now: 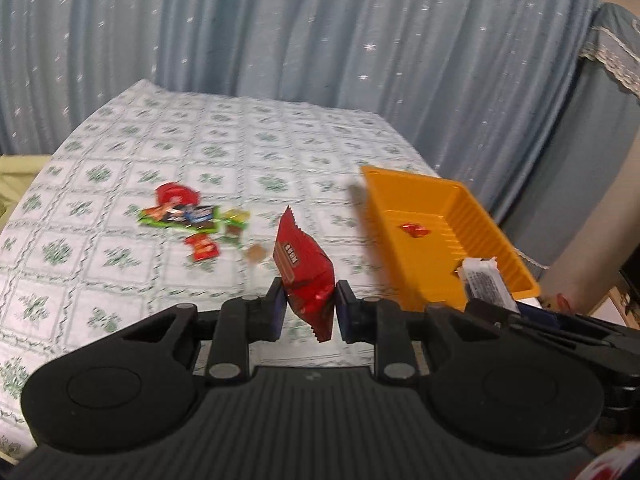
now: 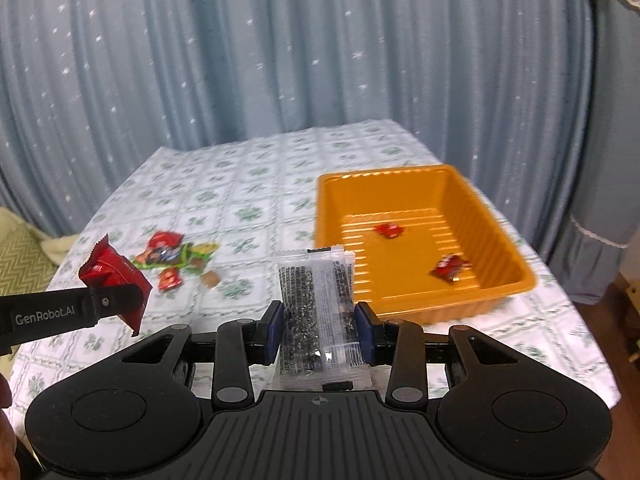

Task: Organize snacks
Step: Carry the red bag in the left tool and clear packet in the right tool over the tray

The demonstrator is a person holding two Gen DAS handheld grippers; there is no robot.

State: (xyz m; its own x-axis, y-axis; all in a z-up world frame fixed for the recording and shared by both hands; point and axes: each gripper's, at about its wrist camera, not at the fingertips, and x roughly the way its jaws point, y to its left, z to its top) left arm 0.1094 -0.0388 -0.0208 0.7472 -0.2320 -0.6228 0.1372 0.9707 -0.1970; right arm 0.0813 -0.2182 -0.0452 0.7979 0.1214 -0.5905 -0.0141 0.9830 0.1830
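Observation:
My left gripper (image 1: 309, 300) is shut on a red snack packet (image 1: 303, 268) and holds it above the table; the packet also shows at the left of the right wrist view (image 2: 114, 276). My right gripper (image 2: 319, 322) is shut on a clear packet with black print (image 2: 318, 304), held above the table in front of the orange tray (image 2: 404, 184). The tray holds two small red candies (image 2: 389, 230) (image 2: 450, 267). A pile of loose snacks (image 1: 184, 216) lies on the tablecloth left of the tray; it also shows in the right wrist view (image 2: 172, 258).
The table has a white cloth with green flower squares (image 1: 240, 148). A blue starred curtain (image 1: 320, 32) hangs behind it. The orange tray (image 1: 404, 188) stands near the table's right edge. A small brown piece (image 2: 211, 279) lies by the pile.

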